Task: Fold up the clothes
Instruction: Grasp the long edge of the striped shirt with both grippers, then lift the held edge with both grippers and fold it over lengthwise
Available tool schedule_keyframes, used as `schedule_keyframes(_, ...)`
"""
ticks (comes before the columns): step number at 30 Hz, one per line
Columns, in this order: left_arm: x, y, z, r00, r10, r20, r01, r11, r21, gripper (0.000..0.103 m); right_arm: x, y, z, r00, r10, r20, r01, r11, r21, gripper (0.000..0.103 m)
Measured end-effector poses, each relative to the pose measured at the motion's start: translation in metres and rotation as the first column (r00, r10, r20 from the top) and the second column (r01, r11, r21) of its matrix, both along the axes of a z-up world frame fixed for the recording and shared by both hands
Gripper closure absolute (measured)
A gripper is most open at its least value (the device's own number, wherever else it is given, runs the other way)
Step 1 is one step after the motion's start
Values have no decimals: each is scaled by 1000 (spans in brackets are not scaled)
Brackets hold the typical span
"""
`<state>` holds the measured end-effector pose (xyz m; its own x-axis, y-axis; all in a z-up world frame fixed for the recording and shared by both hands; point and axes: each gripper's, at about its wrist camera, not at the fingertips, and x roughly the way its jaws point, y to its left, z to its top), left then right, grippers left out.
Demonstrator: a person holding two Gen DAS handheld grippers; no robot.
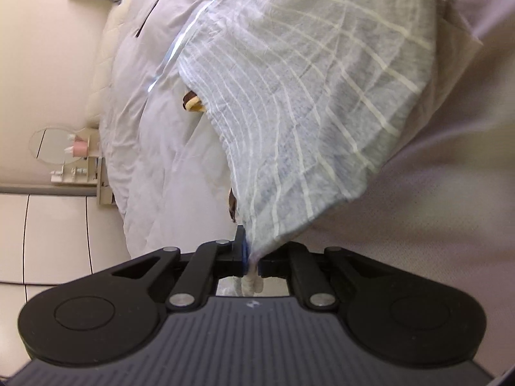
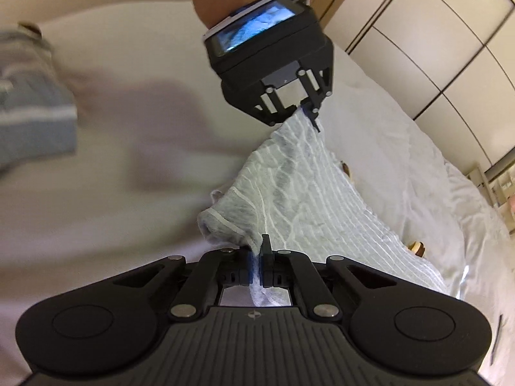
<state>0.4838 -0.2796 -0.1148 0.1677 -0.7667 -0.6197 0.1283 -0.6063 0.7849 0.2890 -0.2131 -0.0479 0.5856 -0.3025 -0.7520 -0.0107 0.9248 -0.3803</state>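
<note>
My left gripper (image 1: 251, 257) is clamped on one edge of the striped garment (image 1: 305, 96). My right gripper (image 2: 256, 268) pinches another edge, so the cloth hangs between them above the bed (image 2: 418, 177).

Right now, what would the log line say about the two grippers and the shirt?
left gripper: shut on shirt | right gripper: shut on shirt | shirt: lifted, stretched between both, over bed | fold: not yet done
</note>
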Motion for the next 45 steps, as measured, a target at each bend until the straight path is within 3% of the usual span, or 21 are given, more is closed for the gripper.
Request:
schedule_keyframes(6,-36,-64,41,999,0,53,-2,999,35,99,-16,-42,41,979,-176,106,160,976,145,100)
schedule_keyframes(11,-84,-144,65,997,-36,65,31,996,79,99,-56,-119,66,907,-371,201,285,890,356,100)
schedule_keyframes(15,-124,-212,63,995,-79,64,69,986,149,99,-100,-193,70,816,-533,223,353,766,536,100)
schedule_keyframes(18,-152,-263,48,994,-94,52,81,975,209,99,-132,-242,56,768,-610,195,388,686,615,100)
schedule_keyframes(22,-177,-317,18,994,-100,36,86,954,288,99,-178,-303,26,675,-728,119,446,531,721,100)
schedule_keyframes(24,-186,-337,4,995,-94,24,81,944,320,99,-199,-328,6,626,-777,66,463,438,770,100)
schedule_keyframes(31,-200,-376,-27,999,-54,-7,52,916,397,96,-237,-373,-52,515,-854,-75,475,211,854,100)
schedule_keyframes(37,-191,-394,-14,987,76,-144,-15,924,382,87,-242,-370,-66,511,-853,-105,496,193,847,100)
schedule_keyframes(43,-173,-399,11,934,214,-287,-105,930,353,81,-248,-359,-60,525,-844,-106,527,226,819,99)
schedule_keyframes(45,-164,-399,19,911,260,-319,-144,928,343,79,-250,-357,-57,521,-846,-112,537,222,814,90)
